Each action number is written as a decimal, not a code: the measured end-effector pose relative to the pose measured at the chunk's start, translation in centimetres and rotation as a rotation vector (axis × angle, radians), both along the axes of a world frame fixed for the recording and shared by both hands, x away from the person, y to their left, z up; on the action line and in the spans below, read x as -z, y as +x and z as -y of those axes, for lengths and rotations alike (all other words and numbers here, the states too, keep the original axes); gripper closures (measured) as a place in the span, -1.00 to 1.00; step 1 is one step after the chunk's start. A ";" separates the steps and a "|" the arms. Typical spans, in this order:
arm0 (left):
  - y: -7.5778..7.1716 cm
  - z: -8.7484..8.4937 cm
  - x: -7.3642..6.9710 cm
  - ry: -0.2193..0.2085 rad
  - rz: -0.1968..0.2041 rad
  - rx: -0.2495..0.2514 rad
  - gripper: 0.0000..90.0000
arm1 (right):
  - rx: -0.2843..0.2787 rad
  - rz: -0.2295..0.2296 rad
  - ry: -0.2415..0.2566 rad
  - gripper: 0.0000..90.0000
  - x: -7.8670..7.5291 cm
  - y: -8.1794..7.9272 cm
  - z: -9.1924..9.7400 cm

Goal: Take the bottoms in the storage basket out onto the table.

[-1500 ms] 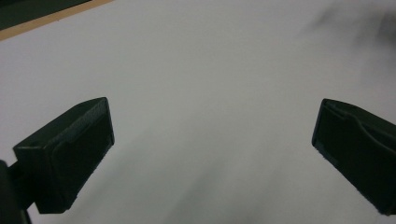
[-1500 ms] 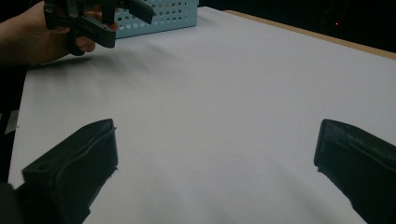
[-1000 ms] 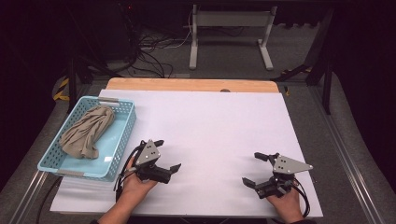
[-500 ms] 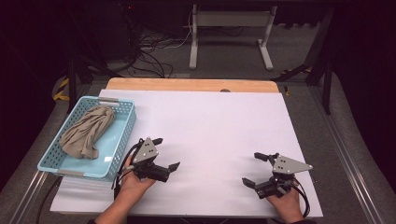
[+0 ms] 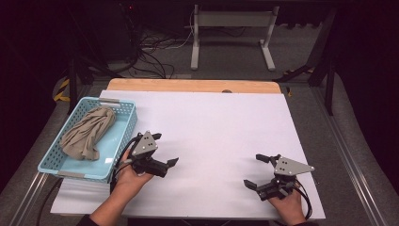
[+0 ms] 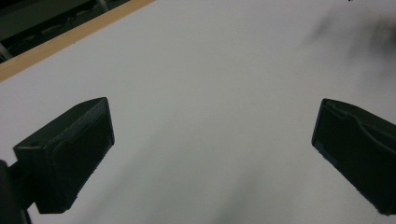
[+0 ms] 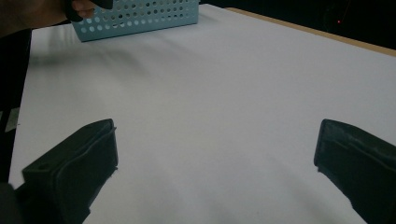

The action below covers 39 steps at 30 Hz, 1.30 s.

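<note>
The room around is dark, with a grey floor (image 5: 226,56), black cables and a white metal frame (image 5: 230,33) standing far behind the table. The table (image 5: 221,127) is covered with a white sheet, and a strip of bare wood (image 5: 193,85) shows along its far edge. At the left side of the sheet stands a light blue basket (image 5: 123,141) with holes in its walls; a beige cloth (image 5: 89,132) lies crumpled inside it, toward the far left part. The left gripper (image 5: 163,149) is held just to the right of the basket, near its near right corner, above the sheet; its jaws stand wide apart with nothing between them. The right gripper (image 5: 256,170) is at the near right of the sheet, well apart from the basket, jaws also spread and holding nothing. I can read no writing or brand anywhere.
</note>
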<state>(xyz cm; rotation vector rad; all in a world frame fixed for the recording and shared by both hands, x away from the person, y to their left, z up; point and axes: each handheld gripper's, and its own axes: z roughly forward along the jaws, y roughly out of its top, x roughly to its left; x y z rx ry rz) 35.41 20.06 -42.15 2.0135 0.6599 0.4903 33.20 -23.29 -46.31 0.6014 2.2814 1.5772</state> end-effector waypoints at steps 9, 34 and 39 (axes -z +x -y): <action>0.8 -0.6 -1.5 0.014 -0.019 0.005 -1.00 | -0.002 -0.002 -0.001 -1.00 0.0 0.0 0.0; 2.6 -2.5 -5.0 0.039 -0.014 -0.034 -1.00 | 0.001 -0.005 -0.005 -1.00 0.1 0.1 0.0; 2.8 -2.9 -5.6 0.044 -0.009 -0.042 -1.00 | 0.000 -0.006 -0.005 -1.00 0.1 0.1 0.0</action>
